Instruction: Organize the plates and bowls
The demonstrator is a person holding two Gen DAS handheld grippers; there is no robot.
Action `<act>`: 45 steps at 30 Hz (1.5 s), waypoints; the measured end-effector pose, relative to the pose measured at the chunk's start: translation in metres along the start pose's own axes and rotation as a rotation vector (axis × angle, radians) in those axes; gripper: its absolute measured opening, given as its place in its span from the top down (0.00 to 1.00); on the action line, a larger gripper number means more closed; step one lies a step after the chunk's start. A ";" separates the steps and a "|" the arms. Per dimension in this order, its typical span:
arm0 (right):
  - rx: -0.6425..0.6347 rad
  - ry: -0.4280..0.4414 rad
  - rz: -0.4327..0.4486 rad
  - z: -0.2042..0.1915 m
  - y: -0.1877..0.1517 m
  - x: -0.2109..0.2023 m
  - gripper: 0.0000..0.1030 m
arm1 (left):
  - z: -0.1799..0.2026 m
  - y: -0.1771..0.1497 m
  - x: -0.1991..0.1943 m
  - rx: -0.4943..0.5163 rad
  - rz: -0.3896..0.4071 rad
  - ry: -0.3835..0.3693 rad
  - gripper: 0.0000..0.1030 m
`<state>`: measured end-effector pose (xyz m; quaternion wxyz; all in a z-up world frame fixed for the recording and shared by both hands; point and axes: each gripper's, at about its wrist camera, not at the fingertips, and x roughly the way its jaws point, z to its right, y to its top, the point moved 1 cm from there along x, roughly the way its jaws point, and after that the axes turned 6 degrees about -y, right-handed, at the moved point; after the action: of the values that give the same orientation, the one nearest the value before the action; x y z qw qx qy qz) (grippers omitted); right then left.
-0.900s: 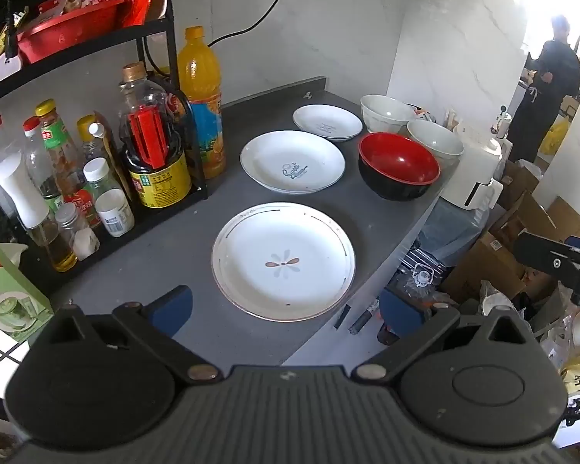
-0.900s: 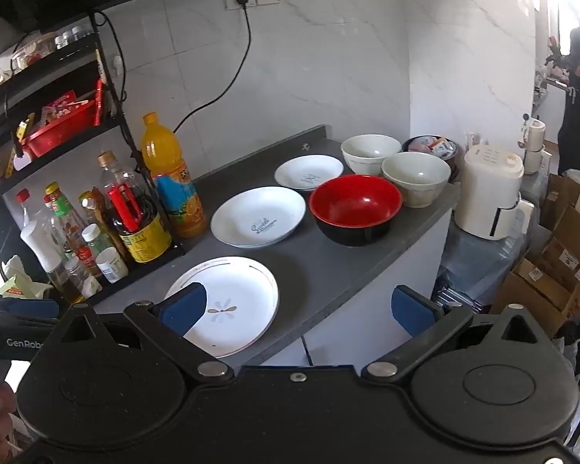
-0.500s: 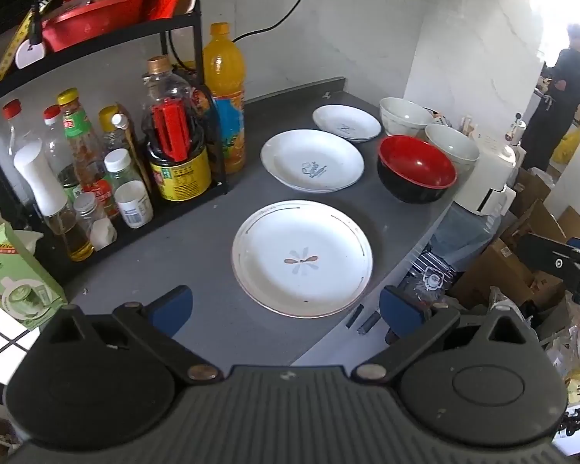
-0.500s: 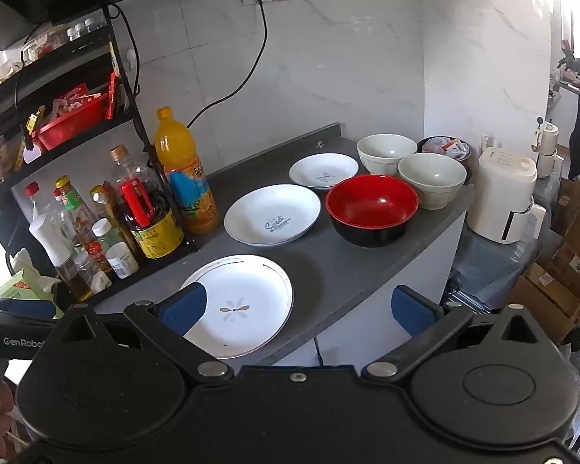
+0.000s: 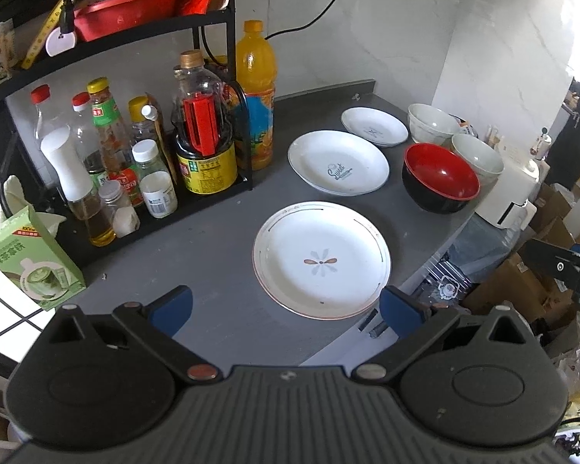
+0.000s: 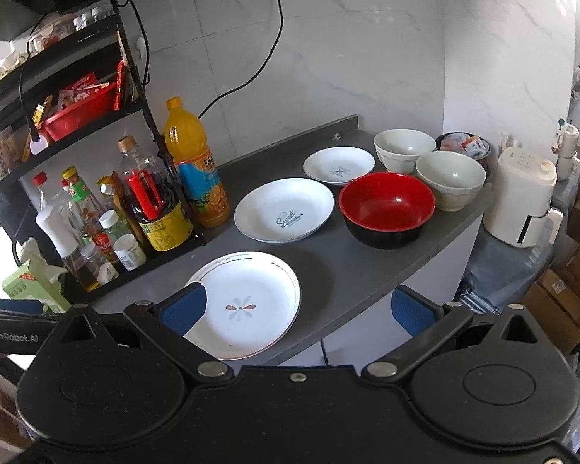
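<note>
Low in the left wrist view, the left gripper (image 5: 286, 305) hangs above the grey counter (image 5: 212, 255) with its blue-padded fingers spread wide and empty, the flower plate (image 5: 321, 260) lying between and just beyond them. In the right wrist view, the right gripper (image 6: 297, 309) is likewise spread and holding nothing, raised over the counter's front edge, its left pad overlapping that plate's near rim in the frame. Past it, centre frame, sits a lettered plate (image 6: 284, 209), then a small plate (image 6: 338, 165). To the right stands a red bowl (image 6: 386, 203), with two white bowls (image 6: 450, 178) behind it at upper right.
</note>
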<state>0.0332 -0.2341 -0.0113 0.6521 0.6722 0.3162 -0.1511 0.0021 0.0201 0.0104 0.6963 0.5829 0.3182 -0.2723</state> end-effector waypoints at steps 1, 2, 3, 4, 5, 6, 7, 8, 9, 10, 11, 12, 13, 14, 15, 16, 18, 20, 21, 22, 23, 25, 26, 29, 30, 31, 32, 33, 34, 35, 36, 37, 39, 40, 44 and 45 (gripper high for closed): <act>-0.001 0.001 -0.003 0.001 0.001 0.001 0.00 | 0.001 0.000 0.000 -0.006 -0.001 0.005 0.01; -0.001 0.004 -0.006 0.003 0.002 0.002 0.00 | 0.003 0.000 0.001 -0.013 -0.004 0.008 0.01; -0.001 0.009 -0.009 0.005 0.004 0.002 0.00 | 0.004 0.000 0.001 -0.019 -0.004 0.008 0.01; -0.005 0.011 -0.008 0.007 0.005 0.003 0.00 | 0.005 0.001 0.002 -0.023 -0.004 0.008 0.01; -0.009 0.009 -0.008 0.010 0.005 0.003 0.00 | 0.007 0.001 0.002 -0.024 -0.003 0.008 0.01; -0.014 0.003 -0.009 0.013 0.005 0.004 0.00 | 0.010 0.001 0.003 -0.023 -0.004 0.007 0.01; -0.014 0.000 -0.013 0.016 0.005 0.005 0.00 | 0.013 0.001 0.003 -0.022 -0.004 0.008 0.01; -0.010 0.000 -0.020 0.020 0.004 0.006 0.00 | 0.015 0.001 0.004 -0.024 -0.006 0.009 0.01; -0.004 0.002 -0.028 0.023 0.005 0.007 0.00 | 0.018 0.001 0.005 -0.028 -0.009 0.010 0.01; -0.001 0.001 -0.034 0.027 0.005 0.008 0.00 | 0.021 0.001 0.005 -0.032 -0.010 0.010 0.01; 0.000 -0.001 -0.037 0.031 0.005 0.008 0.00 | 0.023 0.001 0.005 -0.034 -0.010 0.009 0.01; -0.001 -0.001 -0.037 0.034 0.005 0.008 0.00 | 0.026 0.001 0.005 -0.033 -0.009 0.012 0.01; -0.004 0.000 -0.035 0.036 0.006 0.008 0.00 | 0.030 0.001 0.006 -0.030 -0.008 0.016 0.01; -0.008 0.003 -0.033 0.038 0.006 0.009 0.00 | 0.032 0.001 0.006 -0.029 -0.006 0.020 0.01; -0.011 0.004 -0.033 0.041 0.007 0.009 0.00 | 0.035 0.001 0.007 -0.029 -0.006 0.022 0.01; -0.014 0.004 -0.033 0.044 0.008 0.010 0.00 | 0.038 0.002 0.008 -0.032 -0.007 0.023 0.01; -0.017 0.007 -0.036 0.049 0.010 0.012 0.00 | 0.043 0.003 0.009 -0.035 -0.006 0.023 0.01; -0.020 0.008 -0.036 0.055 0.011 0.013 0.00 | 0.048 0.004 0.009 -0.036 -0.005 0.027 0.01; -0.019 0.008 -0.036 0.058 0.012 0.014 0.00 | 0.050 0.005 0.010 -0.036 -0.004 0.028 0.01; -0.017 0.008 -0.037 0.060 0.012 0.015 0.00 | 0.053 0.006 0.010 -0.037 -0.003 0.028 0.01; -0.017 0.009 -0.037 0.063 0.012 0.015 0.00 | 0.054 0.006 0.011 -0.037 -0.002 0.028 0.01; -0.019 0.008 -0.036 0.067 0.014 0.015 0.00 | 0.059 0.009 0.012 -0.036 -0.001 0.027 0.01; -0.019 0.008 -0.035 0.069 0.014 0.015 0.00 | 0.062 0.010 0.013 -0.036 -0.002 0.025 0.01; -0.016 0.011 -0.035 0.073 0.017 0.016 0.00 | 0.068 0.012 0.016 -0.036 -0.002 0.018 0.01; -0.017 0.011 -0.034 0.074 0.018 0.016 0.00 | 0.070 0.012 0.017 -0.036 -0.004 0.018 0.01; -0.019 0.012 -0.032 0.075 0.019 0.017 0.00 | 0.072 0.013 0.017 -0.038 -0.004 0.017 0.01; -0.021 0.013 -0.032 0.077 0.020 0.017 0.00 | 0.074 0.013 0.018 -0.037 -0.004 0.015 0.01; -0.022 0.015 -0.032 0.077 0.020 0.018 0.00 | 0.075 0.014 0.018 -0.036 -0.003 0.014 0.01; -0.023 0.017 -0.032 0.078 0.021 0.018 0.00 | 0.077 0.014 0.019 -0.035 -0.003 0.014 0.01; -0.023 0.019 -0.032 0.079 0.022 0.019 0.00 | 0.078 0.014 0.020 -0.035 -0.003 0.014 0.01; -0.023 0.018 -0.032 0.079 0.021 0.019 0.00 | 0.079 0.014 0.021 -0.035 -0.004 0.014 0.01; -0.024 0.019 -0.032 0.080 0.022 0.020 0.00 | 0.080 0.015 0.021 -0.036 -0.006 0.014 0.01; -0.023 0.018 -0.033 0.082 0.023 0.021 0.00 | 0.082 0.015 0.023 -0.037 -0.011 0.011 0.01; -0.021 0.017 -0.035 0.083 0.023 0.021 0.00 | 0.082 0.015 0.024 -0.038 -0.012 0.010 0.01; -0.020 0.012 -0.039 0.086 0.023 0.024 0.00 | 0.082 0.015 0.027 -0.045 -0.014 0.005 0.01; -0.021 0.009 -0.040 0.085 0.023 0.024 0.00 | 0.081 0.015 0.028 -0.046 -0.016 0.002 0.01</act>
<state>0.0839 -0.3105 -0.0167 0.6547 0.6594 0.3340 -0.1578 0.0413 -0.0577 0.0081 0.7071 0.5643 0.3298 -0.2699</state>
